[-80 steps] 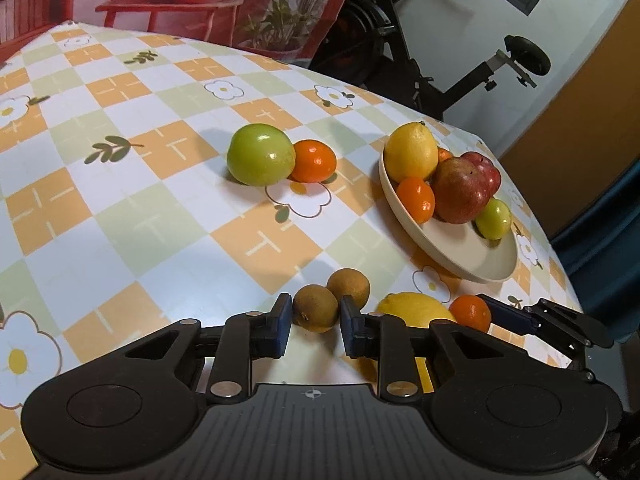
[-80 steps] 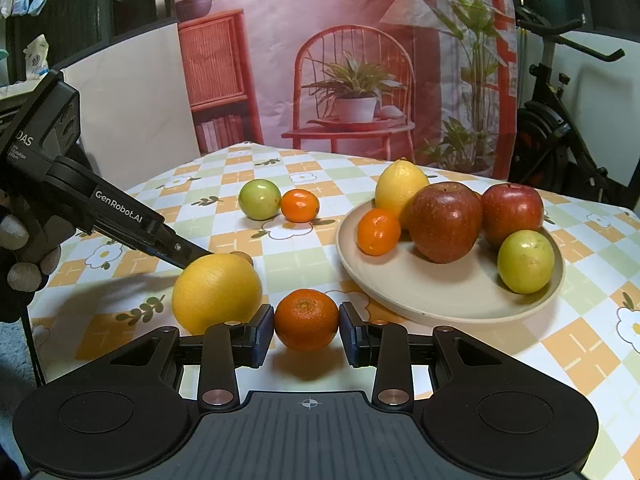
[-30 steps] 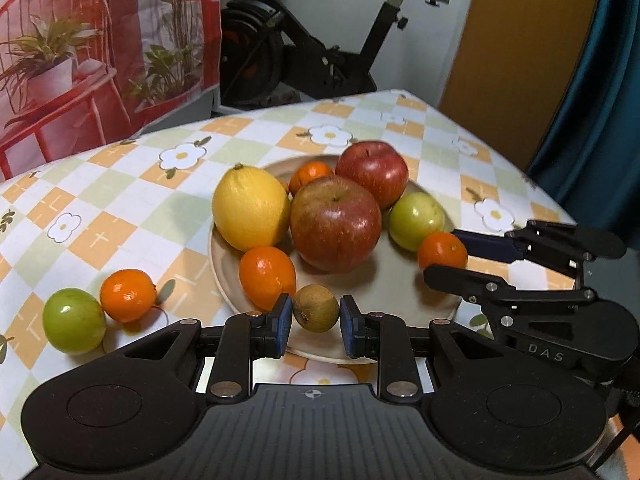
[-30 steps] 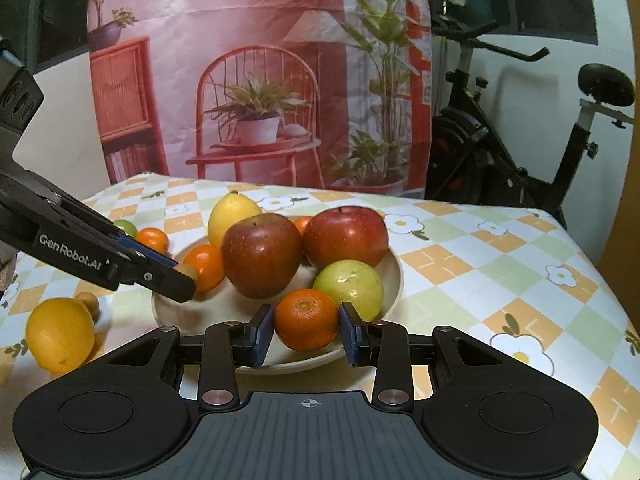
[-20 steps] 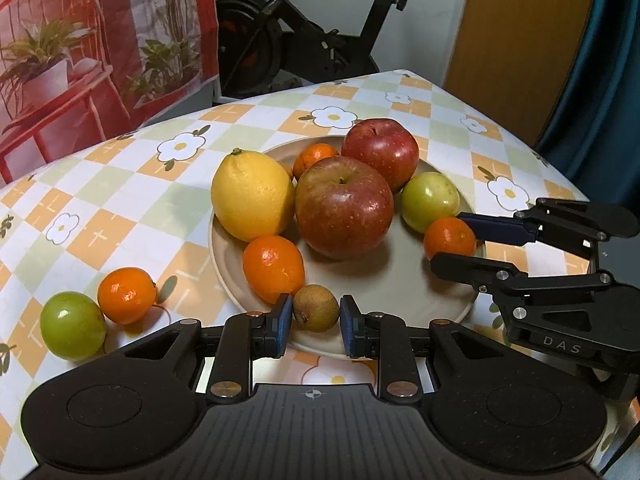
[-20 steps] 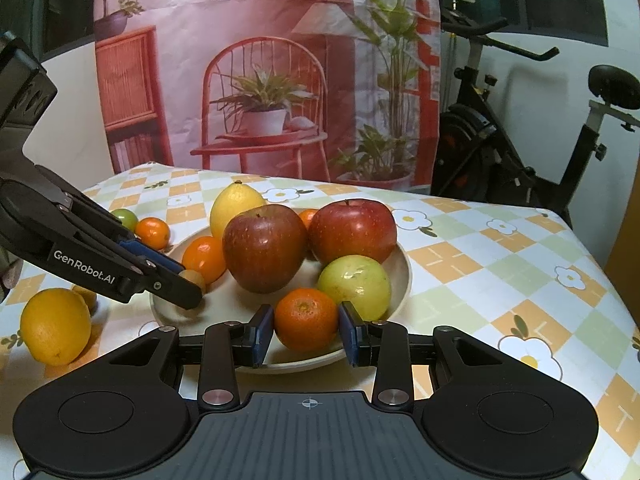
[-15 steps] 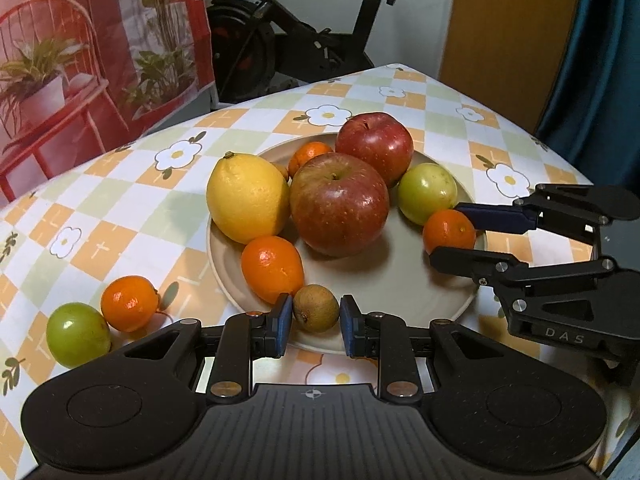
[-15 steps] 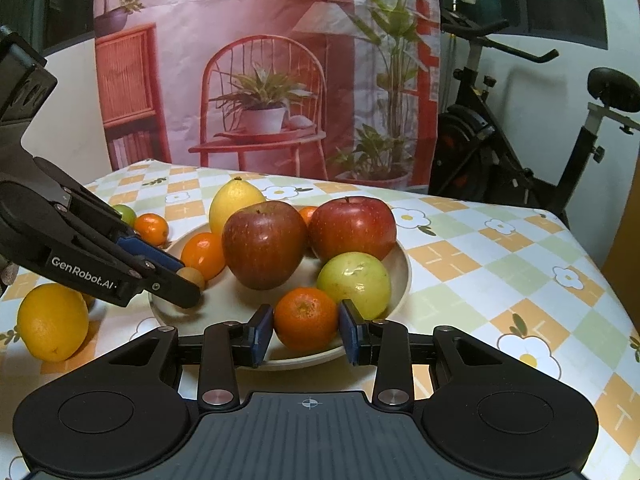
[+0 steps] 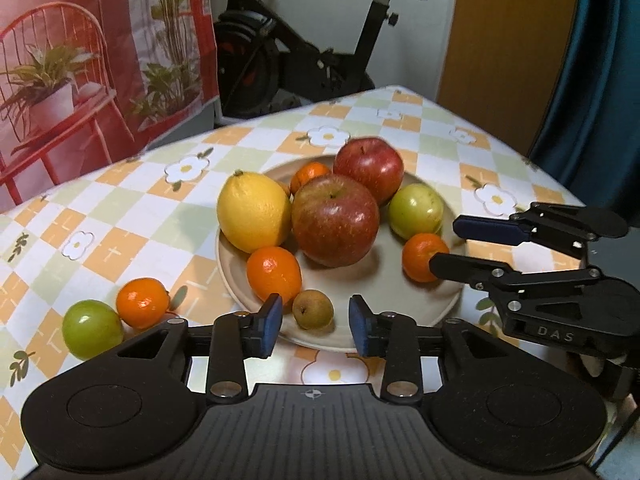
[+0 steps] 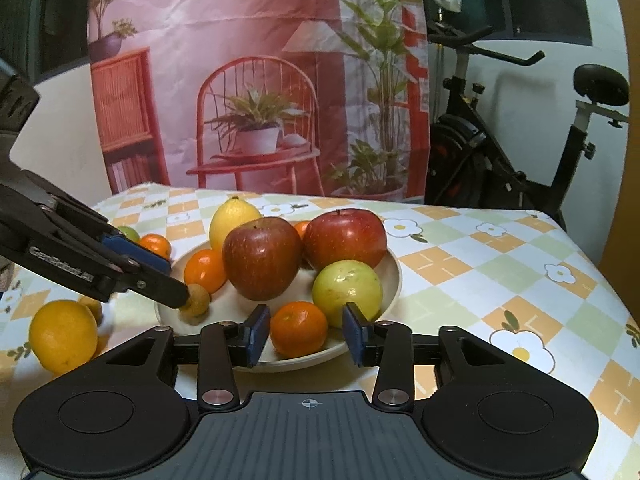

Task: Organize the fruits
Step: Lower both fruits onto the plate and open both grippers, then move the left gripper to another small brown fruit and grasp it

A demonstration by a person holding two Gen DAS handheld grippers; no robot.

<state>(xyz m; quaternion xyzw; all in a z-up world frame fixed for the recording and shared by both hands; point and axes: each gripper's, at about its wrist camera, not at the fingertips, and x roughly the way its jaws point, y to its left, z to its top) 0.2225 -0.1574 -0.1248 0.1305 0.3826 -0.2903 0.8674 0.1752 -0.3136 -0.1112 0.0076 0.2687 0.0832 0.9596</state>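
Observation:
A beige plate holds a lemon, two red apples, a green fruit and several oranges. My left gripper is open around a small brown fruit that rests at the plate's near rim. My right gripper is open around an orange resting on the plate. The right gripper also shows in the left wrist view, the left one in the right wrist view.
On the checked tablecloth left of the plate lie a green fruit and an orange. A yellow lemon and a small brown fruit lie on the cloth. An exercise bike stands beyond the table.
Both grippers have opened and let go: the brown fruit and the orange now rest on the plate, with the pads apart on either side of each.

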